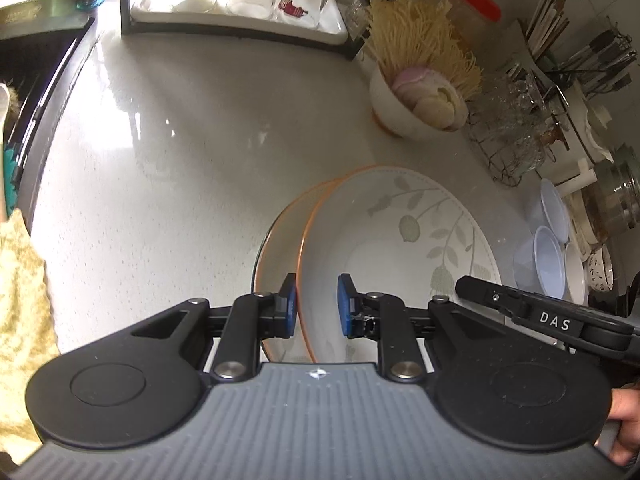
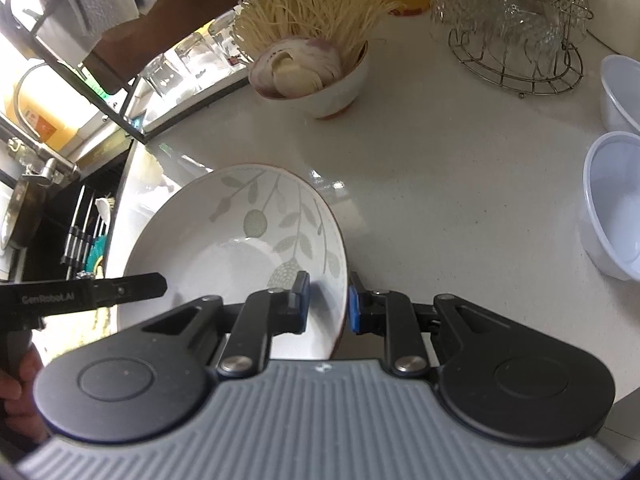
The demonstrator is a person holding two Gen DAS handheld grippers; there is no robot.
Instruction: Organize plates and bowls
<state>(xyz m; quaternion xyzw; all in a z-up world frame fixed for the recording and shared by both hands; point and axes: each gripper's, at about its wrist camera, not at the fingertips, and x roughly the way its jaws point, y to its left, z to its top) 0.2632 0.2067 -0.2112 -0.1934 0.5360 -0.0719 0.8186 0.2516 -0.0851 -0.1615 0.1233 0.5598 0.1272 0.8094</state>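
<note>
Seemingly glazed, round leaf-patterned bowl, speckled glossy countertop

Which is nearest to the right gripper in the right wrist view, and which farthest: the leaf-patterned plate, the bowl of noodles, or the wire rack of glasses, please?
1. Leaf-patterned plate, rim between the right gripper pads.
2. Bowl of noodles, ahead, centre.
3. Wire rack of glasses, upper right, farthest.

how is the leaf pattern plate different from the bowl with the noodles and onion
The leaf-pattern plate is wide and shallow; the noodle bowl is narrow and deep. The plate is empty; the bowl holds dry noodles and sliced onion. The left gripper and the right gripper clamp the plate's rim on opposite sides; the bowl stands untouched on the counter. Both are white with a reddish-brown trim.
</note>
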